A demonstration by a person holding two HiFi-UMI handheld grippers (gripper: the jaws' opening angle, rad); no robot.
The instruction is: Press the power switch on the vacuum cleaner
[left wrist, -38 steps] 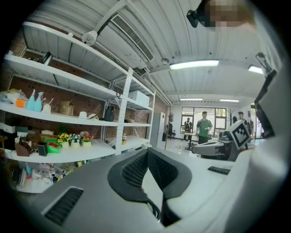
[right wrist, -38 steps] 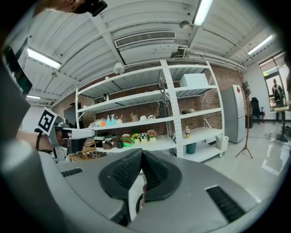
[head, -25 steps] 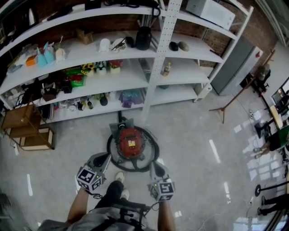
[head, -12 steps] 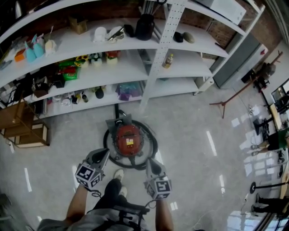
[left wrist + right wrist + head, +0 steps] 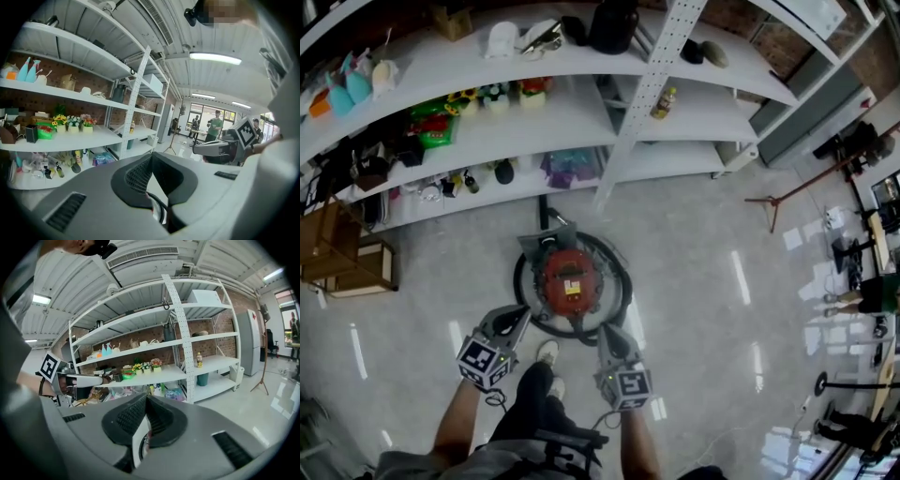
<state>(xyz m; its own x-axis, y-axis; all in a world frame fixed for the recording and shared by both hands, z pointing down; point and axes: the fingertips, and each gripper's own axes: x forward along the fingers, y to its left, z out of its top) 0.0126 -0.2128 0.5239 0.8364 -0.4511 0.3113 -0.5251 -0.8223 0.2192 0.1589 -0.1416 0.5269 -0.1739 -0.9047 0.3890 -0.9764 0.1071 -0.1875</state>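
Observation:
The vacuum cleaner [image 5: 568,280] is a round red canister on the floor, ringed by its black hose [image 5: 523,298]. My left gripper [image 5: 521,314] hovers at its near left side, shut and empty. My right gripper [image 5: 606,331] hovers at its near right edge, also shut on nothing. In the left gripper view the left gripper [image 5: 151,159] has its tips together, and a sliver of red body and black hose [image 5: 161,209] shows below them. In the right gripper view the right gripper [image 5: 146,398] points toward the shelves. The power switch cannot be made out.
White shelving [image 5: 581,122] loaded with bottles, flowers and boxes stands just beyond the vacuum. A wooden crate [image 5: 337,258] sits at the far left and a tripod stand [image 5: 792,192] at the right. The person's shoes [image 5: 547,354] are between the grippers. People [image 5: 215,123] stand far off.
The head view has shifted so the shelves sit higher in frame. Both grippers stay shut by the vacuum's near side; the right one has edged slightly left.

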